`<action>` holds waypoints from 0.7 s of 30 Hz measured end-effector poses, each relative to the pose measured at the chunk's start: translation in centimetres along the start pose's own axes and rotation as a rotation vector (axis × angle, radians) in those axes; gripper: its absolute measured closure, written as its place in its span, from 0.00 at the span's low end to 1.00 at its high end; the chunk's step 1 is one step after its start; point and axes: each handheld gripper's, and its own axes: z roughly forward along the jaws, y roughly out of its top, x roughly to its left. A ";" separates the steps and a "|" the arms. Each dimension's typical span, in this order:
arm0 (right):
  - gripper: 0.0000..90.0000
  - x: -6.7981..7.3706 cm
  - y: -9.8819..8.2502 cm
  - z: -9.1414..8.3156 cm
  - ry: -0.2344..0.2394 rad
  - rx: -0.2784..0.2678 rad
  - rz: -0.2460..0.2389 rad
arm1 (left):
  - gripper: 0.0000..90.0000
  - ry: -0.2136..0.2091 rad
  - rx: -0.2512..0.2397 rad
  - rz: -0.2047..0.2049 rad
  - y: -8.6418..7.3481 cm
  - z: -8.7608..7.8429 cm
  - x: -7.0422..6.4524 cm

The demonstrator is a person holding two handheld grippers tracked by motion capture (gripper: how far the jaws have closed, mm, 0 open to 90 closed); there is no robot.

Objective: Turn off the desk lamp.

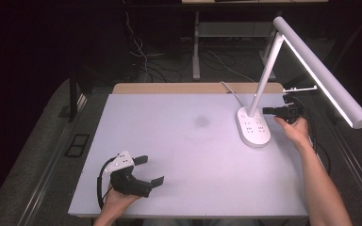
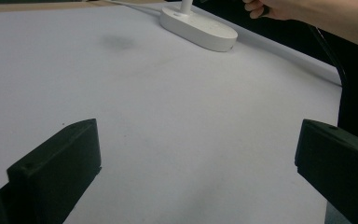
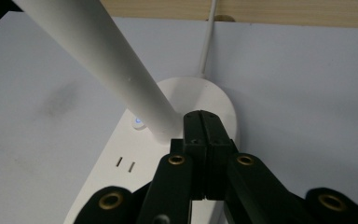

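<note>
While jaws pressed together, right gripper [image 3: 207, 140] over lamp base [image 1: 253, 128], left gripper [image 1: 147, 170] wide apart, holding nothing.

A dim room around one brightly lit table.

The pale lilac-white rectangular table [image 1: 169, 141] sits at the centre of the high view, with a light wooden strip [image 1: 169, 88] along its 12 o'clock edge. A white desk lamp with a long tubular head [image 1: 320, 70] stands toward 2 o'clock and throws the light; a faint grey smudge [image 1: 201, 121] marks the surface near the middle. Grey carpeted floor [image 1: 37, 155] lies at 9 o'clock. Toward 12 o'clock, loose cables [image 1: 146, 56] trail around a pale metal leg [image 1: 196, 47] in near darkness.
</note>
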 end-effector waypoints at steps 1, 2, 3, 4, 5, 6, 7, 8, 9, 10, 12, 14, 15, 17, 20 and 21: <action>1.00 0.0 0.0 0.1 0.000 0.000 0.006 | 0.00 0.000 0.000 0.000 0.0 0.0 0.0; 1.00 0.0 0.0 0.3 0.000 -0.003 0.015 | 0.00 0.000 0.000 0.000 0.0 0.0 0.0; 1.00 -0.1 0.0 0.4 0.000 -0.003 0.014 | 0.00 0.000 0.000 0.001 0.0 0.0 0.0; 1.00 -0.1 -0.1 0.6 0.003 -0.005 0.016 | 0.00 0.000 -0.001 0.000 0.0 0.0 0.0; 1.00 -0.1 -0.1 0.8 0.001 -0.007 0.022 | 0.00 0.000 -0.002 -0.001 0.0 0.0 0.0; 1.00 -0.1 -0.2 1.0 -0.005 -0.007 0.028 | 0.00 -0.001 -0.003 0.000 0.0 0.0 0.0; 1.00 -0.1 -0.2 1.3 -0.010 -0.007 0.023 | 0.00 -0.001 -0.003 -0.002 0.0 0.0 0.0; 1.00 -0.1 -0.2 1.3 -0.010 -0.007 0.023 | 0.00 -0.001 -0.002 -0.002 0.0 0.0 0.0; 1.00 0.0 -0.3 1.4 -0.014 0.003 0.025 | 0.00 -0.001 -0.002 -0.002 0.0 0.0 0.0; 1.00 0.0 -0.3 1.6 -0.017 0.005 0.024 | 0.00 -0.002 -0.003 -0.003 0.0 0.0 0.0; 1.00 0.1 -0.3 1.7 -0.020 -0.002 0.028 | 0.00 0.000 -0.003 -0.003 0.0 0.0 0.0; 1.00 0.3 -0.3 1.9 -0.026 -0.008 0.031 | 0.00 0.000 -0.003 -0.005 0.0 0.0 0.0; 1.00 0.4 -0.3 2.1 -0.030 -0.003 0.029 | 0.00 0.001 -0.002 -0.005 0.0 0.0 0.0; 1.00 0.5 -0.3 2.3 -0.040 0.004 0.024 | 0.00 0.001 -0.003 -0.004 0.0 0.0 0.0; 1.00 0.3 -0.5 2.6 -0.041 0.008 0.033 | 0.00 0.003 -0.003 -0.001 0.0 0.0 0.0; 1.00 0.2 -0.5 2.6 -0.037 0.004 0.034 | 0.00 0.004 -0.005 -0.005 0.0 0.0 0.0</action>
